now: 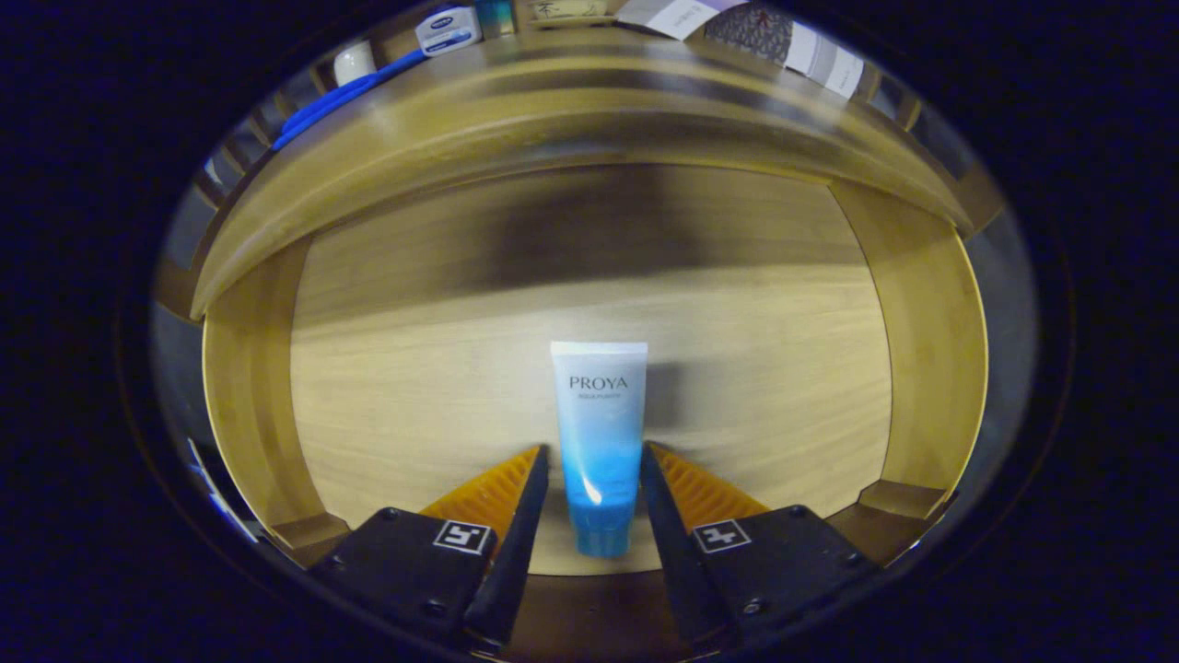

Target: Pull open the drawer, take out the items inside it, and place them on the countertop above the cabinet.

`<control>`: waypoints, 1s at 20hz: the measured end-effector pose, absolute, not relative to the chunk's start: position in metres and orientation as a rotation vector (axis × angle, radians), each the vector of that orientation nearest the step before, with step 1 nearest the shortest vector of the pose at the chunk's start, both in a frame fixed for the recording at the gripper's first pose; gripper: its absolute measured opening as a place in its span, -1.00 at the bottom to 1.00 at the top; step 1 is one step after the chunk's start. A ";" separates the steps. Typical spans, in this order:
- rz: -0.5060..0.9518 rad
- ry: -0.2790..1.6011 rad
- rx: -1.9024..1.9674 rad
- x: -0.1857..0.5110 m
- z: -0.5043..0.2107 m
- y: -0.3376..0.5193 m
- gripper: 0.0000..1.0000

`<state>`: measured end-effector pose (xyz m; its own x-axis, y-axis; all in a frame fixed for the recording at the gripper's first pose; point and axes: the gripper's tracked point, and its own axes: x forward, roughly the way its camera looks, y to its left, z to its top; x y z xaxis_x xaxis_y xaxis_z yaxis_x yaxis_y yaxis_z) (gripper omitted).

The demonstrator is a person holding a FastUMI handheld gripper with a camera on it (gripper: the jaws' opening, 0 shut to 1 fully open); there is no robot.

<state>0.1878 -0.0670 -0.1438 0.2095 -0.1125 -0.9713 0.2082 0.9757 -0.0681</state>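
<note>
Blue-and-white plastic tube (599,442) lies flat on the open wooden drawer's floor (414,368), long axis running straight ahead (cap nearest), between the parted tongs (595,460), which grip nothing.

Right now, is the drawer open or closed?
Open. The drawer is pulled out, its wooden floor bare around a tube lying between the open gripper fingers.
</note>
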 end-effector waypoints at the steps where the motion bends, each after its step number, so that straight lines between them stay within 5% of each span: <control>1: -0.234 1.340 0.084 0.190 -0.146 -0.070 0.22; 4: -0.227 1.343 0.113 0.185 -0.142 -0.069 -0.01; 20: -0.131 1.159 0.143 0.165 -0.029 -0.047 -0.04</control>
